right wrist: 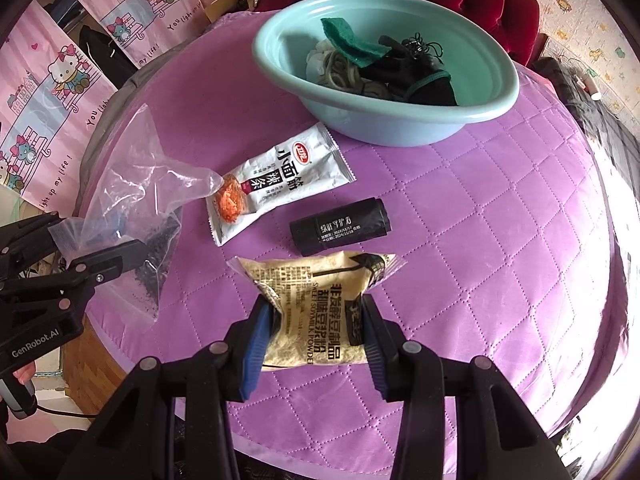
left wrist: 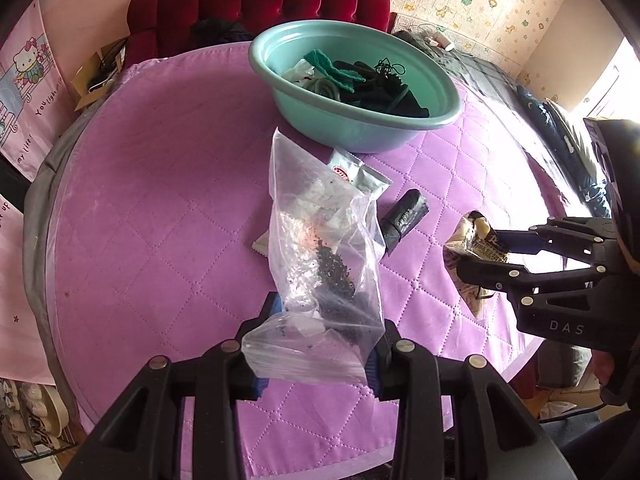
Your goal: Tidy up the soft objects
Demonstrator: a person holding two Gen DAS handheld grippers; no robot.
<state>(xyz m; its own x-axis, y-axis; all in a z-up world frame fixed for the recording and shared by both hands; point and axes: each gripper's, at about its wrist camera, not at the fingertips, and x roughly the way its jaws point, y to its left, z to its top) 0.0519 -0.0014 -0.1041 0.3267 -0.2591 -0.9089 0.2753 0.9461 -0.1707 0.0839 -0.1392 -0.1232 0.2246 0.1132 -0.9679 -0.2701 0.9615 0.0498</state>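
Note:
My left gripper (left wrist: 316, 344) is shut on a clear plastic zip bag (left wrist: 320, 248) with dark bits inside, held above the purple quilted table (left wrist: 160, 200). The bag also shows in the right wrist view (right wrist: 136, 184), with the left gripper (right wrist: 76, 248) at the far left. My right gripper (right wrist: 316, 332) is shut on a beige soymilk powder packet (right wrist: 316, 296); it shows at the right of the left wrist view (left wrist: 480, 256), holding the packet (left wrist: 472, 236). A white snack packet (right wrist: 276, 176) and a black roll (right wrist: 340, 226) lie on the table.
A teal basin (right wrist: 400, 120) with green and black cloths, cords and bands stands at the back of the table; it also shows in the left wrist view (left wrist: 360, 128). A red sofa (left wrist: 260, 4) is behind. Pink cartoon curtains (right wrist: 52, 72) hang at the left.

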